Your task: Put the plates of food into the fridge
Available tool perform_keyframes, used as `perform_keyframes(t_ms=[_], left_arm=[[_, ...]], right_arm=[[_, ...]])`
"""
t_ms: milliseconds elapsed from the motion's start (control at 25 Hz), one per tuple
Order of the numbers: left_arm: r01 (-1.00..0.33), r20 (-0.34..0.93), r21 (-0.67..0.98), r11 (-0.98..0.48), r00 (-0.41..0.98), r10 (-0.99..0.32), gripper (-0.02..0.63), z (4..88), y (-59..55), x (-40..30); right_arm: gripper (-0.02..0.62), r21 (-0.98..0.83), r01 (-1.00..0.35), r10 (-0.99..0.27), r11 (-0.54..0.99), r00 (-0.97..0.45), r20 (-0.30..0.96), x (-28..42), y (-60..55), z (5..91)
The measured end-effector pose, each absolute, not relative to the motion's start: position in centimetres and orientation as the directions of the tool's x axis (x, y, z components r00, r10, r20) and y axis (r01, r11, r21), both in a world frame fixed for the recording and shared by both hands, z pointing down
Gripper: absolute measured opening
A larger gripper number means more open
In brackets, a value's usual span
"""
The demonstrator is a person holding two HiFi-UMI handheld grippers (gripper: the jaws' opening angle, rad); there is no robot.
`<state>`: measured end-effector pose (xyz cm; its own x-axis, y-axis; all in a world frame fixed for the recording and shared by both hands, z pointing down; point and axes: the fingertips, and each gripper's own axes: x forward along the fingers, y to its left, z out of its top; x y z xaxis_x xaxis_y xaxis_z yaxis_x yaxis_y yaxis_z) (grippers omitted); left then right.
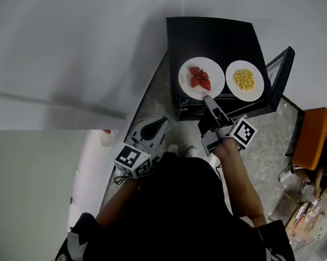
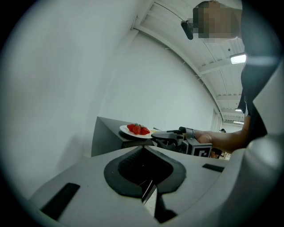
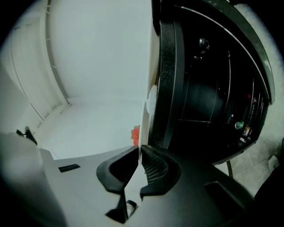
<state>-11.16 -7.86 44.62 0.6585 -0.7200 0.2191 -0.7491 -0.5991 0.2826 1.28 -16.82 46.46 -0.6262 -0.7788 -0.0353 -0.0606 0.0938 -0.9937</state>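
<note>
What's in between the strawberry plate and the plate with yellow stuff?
Nothing: the head view shows only a thin strip of bare black fridge top between the strawberry plate and the yellow food plate.

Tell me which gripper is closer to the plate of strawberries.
Right. The right gripper is shut on the near rim of the strawberry plate. The left gripper is off to the plate's lower left, short of the fridge and not touching the plate.
</note>
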Motion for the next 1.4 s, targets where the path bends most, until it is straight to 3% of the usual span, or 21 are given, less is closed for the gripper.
perform_keyframes(t_ms=[1400], left_arm=[[-0.732, 0.254, 0.318, -0.603, 0.678, -0.689, 0.023, 46.9, -4.4, -9.4]], right_arm=[[0.041, -0.976, 0.150, -0.700, 0.155, -0.681, -0.216, 3.7, -5.6, 45.4]])
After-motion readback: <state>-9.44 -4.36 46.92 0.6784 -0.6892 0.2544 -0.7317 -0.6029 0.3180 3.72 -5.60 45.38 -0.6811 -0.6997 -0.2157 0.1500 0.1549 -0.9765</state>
